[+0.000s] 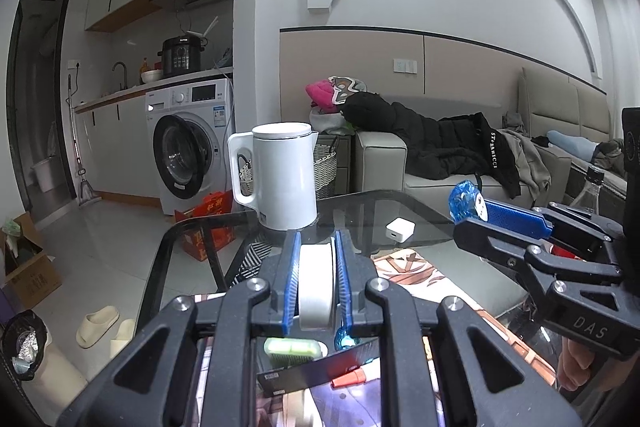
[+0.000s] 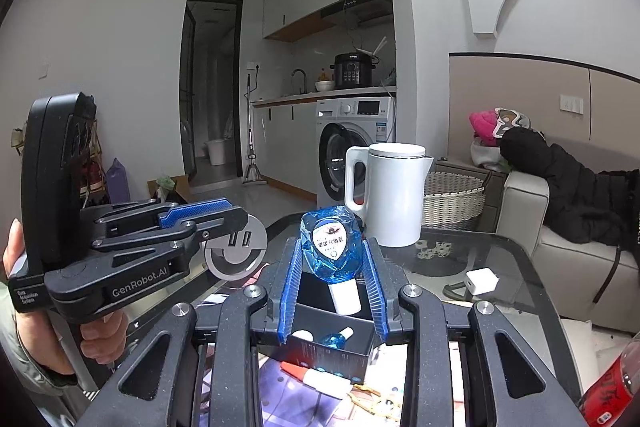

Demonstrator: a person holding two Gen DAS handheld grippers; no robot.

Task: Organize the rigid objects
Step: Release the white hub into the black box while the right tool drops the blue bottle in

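My left gripper point(image 1: 317, 241) is shut on a white round disc point(image 1: 316, 291), seen edge-on between the blue pads. In the right wrist view the same disc point(image 2: 236, 255) shows a silver face with plug slots, held by the left gripper point(image 2: 240, 223) in a person's hand. My right gripper point(image 2: 331, 251) is shut on a blue faceted bottle point(image 2: 320, 227), its white cap pointing back toward the camera. From the left wrist view that bottle point(image 1: 462, 199) sticks out past the right gripper point(image 1: 474, 217). Both grippers hang above a black open box point(image 2: 340, 355) that holds a small blue bottle point(image 2: 336, 339).
A white kettle point(image 1: 284, 175) stands at the far edge of the glass table point(image 1: 360, 203), with a white charger cube point(image 1: 400, 229) beside it. A red-and-white marker point(image 2: 316, 379) lies near the box. A red drink bottle point(image 2: 612, 387) stands at the right. A sofa lies beyond.
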